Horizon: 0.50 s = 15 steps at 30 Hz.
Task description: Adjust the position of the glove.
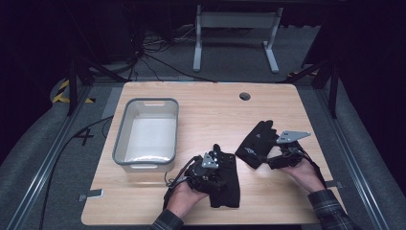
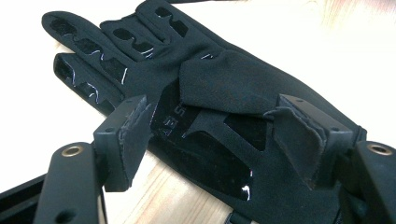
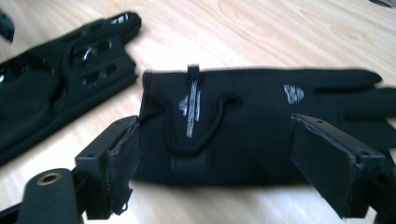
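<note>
Lying flat on the wooden surface (image 1: pixel 210 115), two black gloves sit apart. The left tongs (image 1: pixel 210 173) stand open over the nearer glove (image 2: pixel 210 93), its palm grip pattern up, pads not pressing it. The right tongs (image 1: pixel 281 154) are open too, just before the cuff of the other glove (image 3: pixel 243 121). A grey bin (image 1: pixel 119 139) stands to the left

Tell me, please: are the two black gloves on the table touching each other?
Apart. The high view shows a strip of bare wood between the left glove and the right glove; the right gripper view shows the same gap.
</note>
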Available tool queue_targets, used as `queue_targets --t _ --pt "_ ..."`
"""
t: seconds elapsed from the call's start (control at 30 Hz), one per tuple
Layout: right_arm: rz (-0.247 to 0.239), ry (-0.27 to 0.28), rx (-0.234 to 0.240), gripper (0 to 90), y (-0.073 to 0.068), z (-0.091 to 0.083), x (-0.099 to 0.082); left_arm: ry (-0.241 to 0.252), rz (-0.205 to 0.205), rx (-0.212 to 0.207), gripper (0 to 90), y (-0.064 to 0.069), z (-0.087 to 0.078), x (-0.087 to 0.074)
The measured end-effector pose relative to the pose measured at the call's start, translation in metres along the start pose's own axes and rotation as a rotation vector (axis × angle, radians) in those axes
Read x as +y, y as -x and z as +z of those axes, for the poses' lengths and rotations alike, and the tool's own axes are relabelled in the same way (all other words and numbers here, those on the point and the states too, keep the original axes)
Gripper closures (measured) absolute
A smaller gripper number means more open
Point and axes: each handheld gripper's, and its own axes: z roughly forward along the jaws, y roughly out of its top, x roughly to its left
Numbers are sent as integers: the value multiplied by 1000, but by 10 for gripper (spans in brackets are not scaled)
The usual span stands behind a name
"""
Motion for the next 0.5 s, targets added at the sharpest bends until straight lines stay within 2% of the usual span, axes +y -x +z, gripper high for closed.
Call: queue_targets --t 0.13,0.27,0.33,0.5 --pt "-4 2 8 157 5 12 8 -12 15 5 264 1 2 1" --pt "-9 -8 20 150 10 24 12 -18 14 5 246 2 3 1" --pt "-7 -1 31 151 13 30 12 -24 17 10 234 3 4 1" --pt "-13 -29 20 146 17 42 7 -22 12 14 208 3 5 1"
